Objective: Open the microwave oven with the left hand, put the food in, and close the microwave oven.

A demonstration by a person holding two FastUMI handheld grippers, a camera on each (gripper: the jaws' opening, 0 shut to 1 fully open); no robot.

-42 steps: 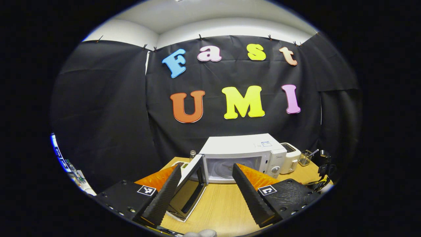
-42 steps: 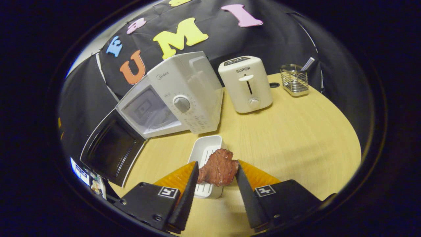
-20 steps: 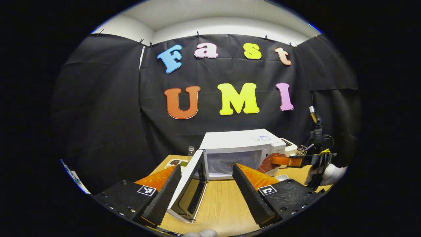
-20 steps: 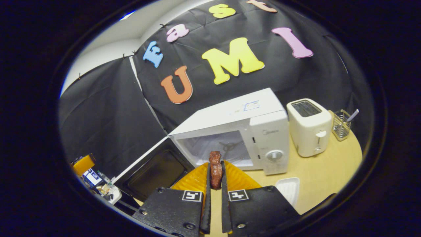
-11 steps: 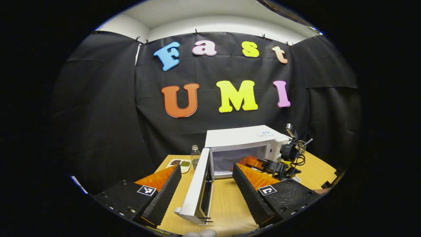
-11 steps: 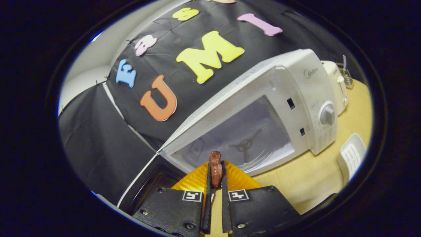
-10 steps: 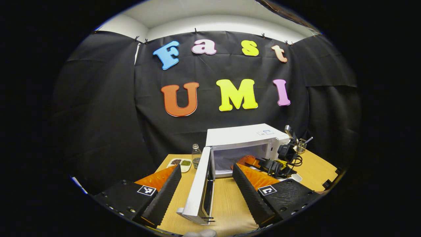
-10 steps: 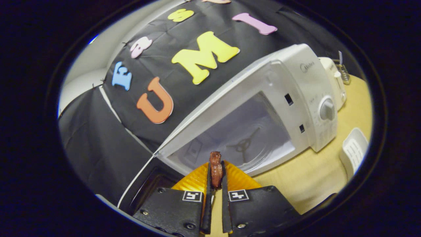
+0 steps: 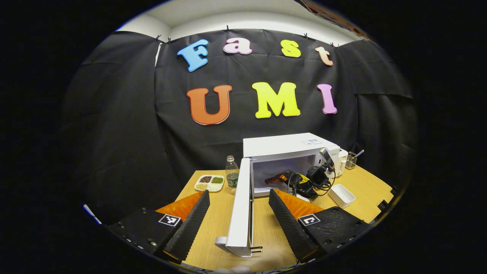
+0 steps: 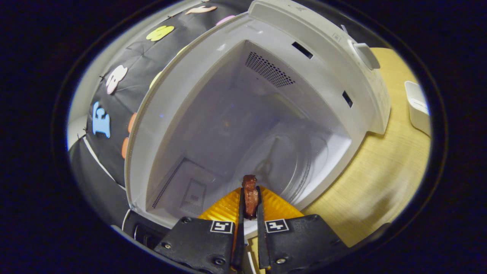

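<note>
Right gripper (image 10: 249, 213) now inside microwave (image 10: 266, 114) mouth (was outside), jaws clamped on meat (image 10: 250, 194), left gripper (image 9: 239, 224) jaws wide, door (image 9: 241, 213) edge-on between them, tray (image 9: 341, 195) lower right.

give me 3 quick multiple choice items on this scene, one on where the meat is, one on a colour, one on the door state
1. Where is the meat?
A. in the white tray
B. between the right gripper's fingers, at the microwave's mouth
C. on the toaster

2. What colour is the microwave?
A. white
B. red
C. black

3. How is the microwave door?
A. shut
B. swung open
C. taken off

Answers:
1 B: the right gripper pinches the meat just before the cavity.
2 A: its casing is white in the left gripper view.
3 B: the door stands out toward the camera between the left gripper's spread fingers.
</note>
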